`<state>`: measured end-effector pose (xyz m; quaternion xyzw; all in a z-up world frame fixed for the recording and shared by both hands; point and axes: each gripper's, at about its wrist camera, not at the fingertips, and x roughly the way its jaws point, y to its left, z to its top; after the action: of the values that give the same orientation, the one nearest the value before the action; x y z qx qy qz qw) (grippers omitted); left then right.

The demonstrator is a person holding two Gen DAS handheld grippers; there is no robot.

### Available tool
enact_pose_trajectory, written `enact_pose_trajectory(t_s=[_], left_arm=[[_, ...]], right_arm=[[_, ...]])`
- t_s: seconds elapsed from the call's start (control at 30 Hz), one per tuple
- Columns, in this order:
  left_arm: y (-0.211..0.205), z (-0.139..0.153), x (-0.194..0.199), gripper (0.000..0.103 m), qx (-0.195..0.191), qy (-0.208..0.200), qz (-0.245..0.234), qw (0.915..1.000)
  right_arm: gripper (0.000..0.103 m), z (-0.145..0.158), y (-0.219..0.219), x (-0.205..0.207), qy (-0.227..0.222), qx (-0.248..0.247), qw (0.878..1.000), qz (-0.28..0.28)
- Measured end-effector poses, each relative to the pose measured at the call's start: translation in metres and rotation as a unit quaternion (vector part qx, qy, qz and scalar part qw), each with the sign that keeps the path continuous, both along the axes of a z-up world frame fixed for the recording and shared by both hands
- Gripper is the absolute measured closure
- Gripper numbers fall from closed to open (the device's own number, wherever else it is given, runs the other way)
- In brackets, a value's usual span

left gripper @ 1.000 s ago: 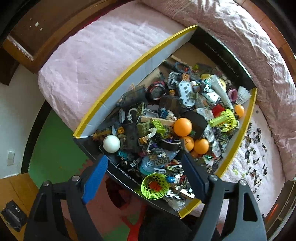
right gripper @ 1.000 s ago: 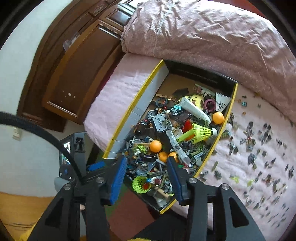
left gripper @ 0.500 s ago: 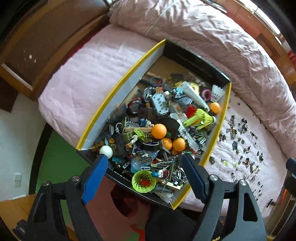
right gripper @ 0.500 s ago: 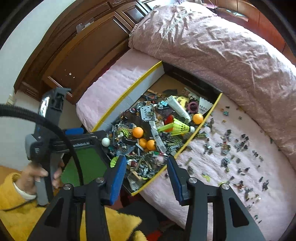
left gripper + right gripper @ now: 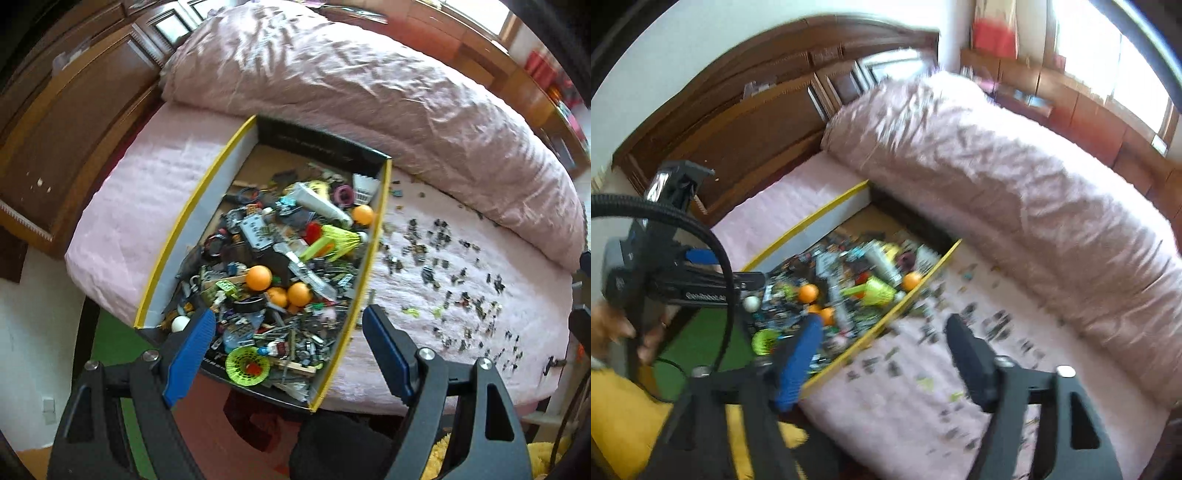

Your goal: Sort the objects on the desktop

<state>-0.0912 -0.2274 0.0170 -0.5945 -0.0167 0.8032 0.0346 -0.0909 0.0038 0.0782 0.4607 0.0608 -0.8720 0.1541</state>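
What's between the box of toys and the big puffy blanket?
In the left wrist view, bare pink sheet with a few tiny pieces separates the box and blanket.

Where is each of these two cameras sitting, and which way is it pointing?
Left wrist: rides on the left gripper, looking steeply down at the box of clutter on the pink bed; its own open fingers show.
Right wrist: rides on the right gripper, looking slantwise down the bed toward the headboard; its empty fingers, jaws just opened wider, plus the left gripper and the hand holding it.
Shared: box, orange balls, scattered small pieces.
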Motion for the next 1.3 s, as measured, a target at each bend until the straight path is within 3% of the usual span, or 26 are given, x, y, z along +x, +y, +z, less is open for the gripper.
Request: enact_pose_trajectory(t_s=[0.1,0.37,0.63,0.97,1.3], left_arm=[[0.020,0.002,0.002,0.020,-0.001,-0.001,-0.015,0.9999],[0.068,-0.002,0.010,0.020,-0.009,-0.019,-0.044,0.9988],[0.124,0.000,0.016,0.020,-0.015,-0.022,-0.054,0.9982],[0.186,0.009,0.045,0.020,-0.003,0.013,-0.003,0.9999],[0.234,0.006,0.068,0.020,-0.007,0.003,0.019,0.9998]], right_arm=[[0.025,-0.001,0.013,0.010,0.004,0.004,1.000,-0.009],[0.025,-0.030,0.075,0.026,-0.081,-0.026,0.992,-0.090],[0.025,-0.043,0.142,0.053,-0.103,-0.039,0.983,-0.147],[0.025,-0.063,0.195,0.079,-0.110,-0.021,0.986,-0.119],[0.025,-0.092,0.233,0.101,-0.146,-0.028,0.984,-0.103]])
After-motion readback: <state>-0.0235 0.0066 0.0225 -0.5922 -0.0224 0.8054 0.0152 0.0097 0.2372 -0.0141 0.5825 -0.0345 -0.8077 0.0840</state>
